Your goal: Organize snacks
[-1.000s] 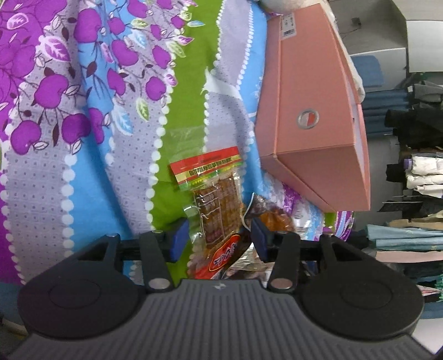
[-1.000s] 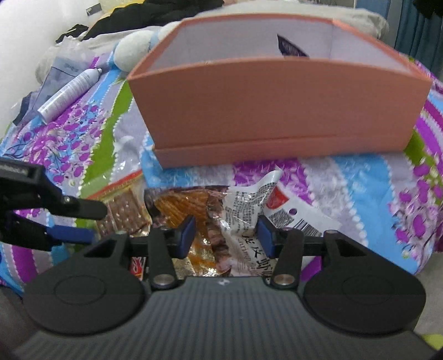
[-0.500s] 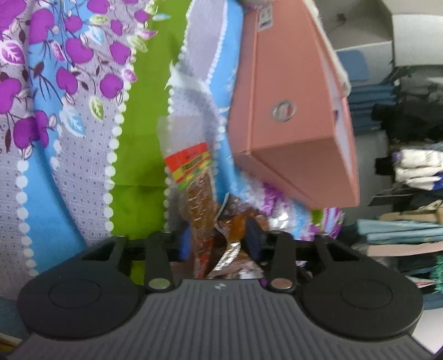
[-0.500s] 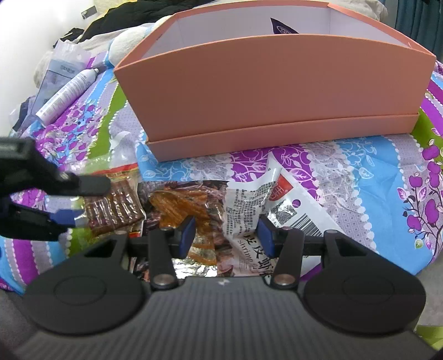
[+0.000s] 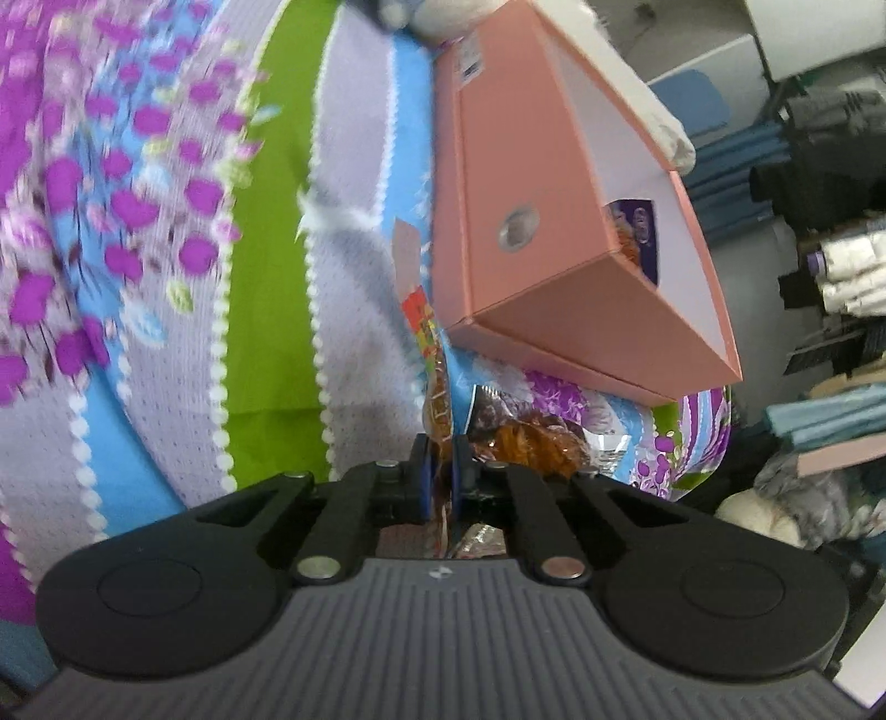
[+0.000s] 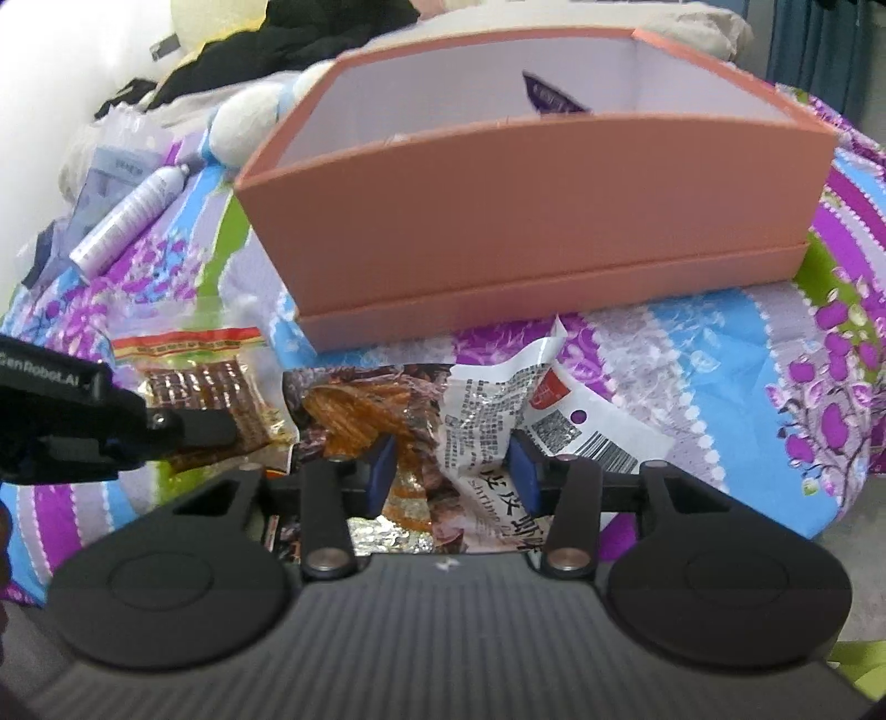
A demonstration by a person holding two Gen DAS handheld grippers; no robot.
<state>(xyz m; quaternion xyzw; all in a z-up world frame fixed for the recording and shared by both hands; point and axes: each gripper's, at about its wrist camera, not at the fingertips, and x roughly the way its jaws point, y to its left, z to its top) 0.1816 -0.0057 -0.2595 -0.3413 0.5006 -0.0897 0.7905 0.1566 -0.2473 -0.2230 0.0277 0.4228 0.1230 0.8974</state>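
An open pink box [image 6: 526, 221] stands on the flowered bedspread, with a purple packet [image 6: 548, 99] inside it. In the left wrist view the pink box [image 5: 526, 166] is ahead on the right. My left gripper [image 5: 437, 476] is shut on a clear snack packet with a red-yellow header [image 5: 423, 321], seen edge-on and lifted. In the right wrist view the left gripper [image 6: 210, 437] holds that packet [image 6: 199, 382] at the left. My right gripper [image 6: 453, 473] is closing, its pads on either side of a crumpled silver bag of orange sticks [image 6: 459, 410]. I see no firm pinch on it.
A white spray bottle [image 6: 130, 219], a pale plush toy [image 6: 243, 122] and black clothing [image 6: 310, 33] lie behind the box at the left. Folded clothes [image 5: 830, 266] are stacked beyond the bed's right edge. The bedspread [image 5: 166, 277] spreads out to the left.
My left gripper closed on the clear snack packet, rolled and rose with it, so the packet now shows edge-on. My right gripper's pads drew slightly closer around the silver bag.
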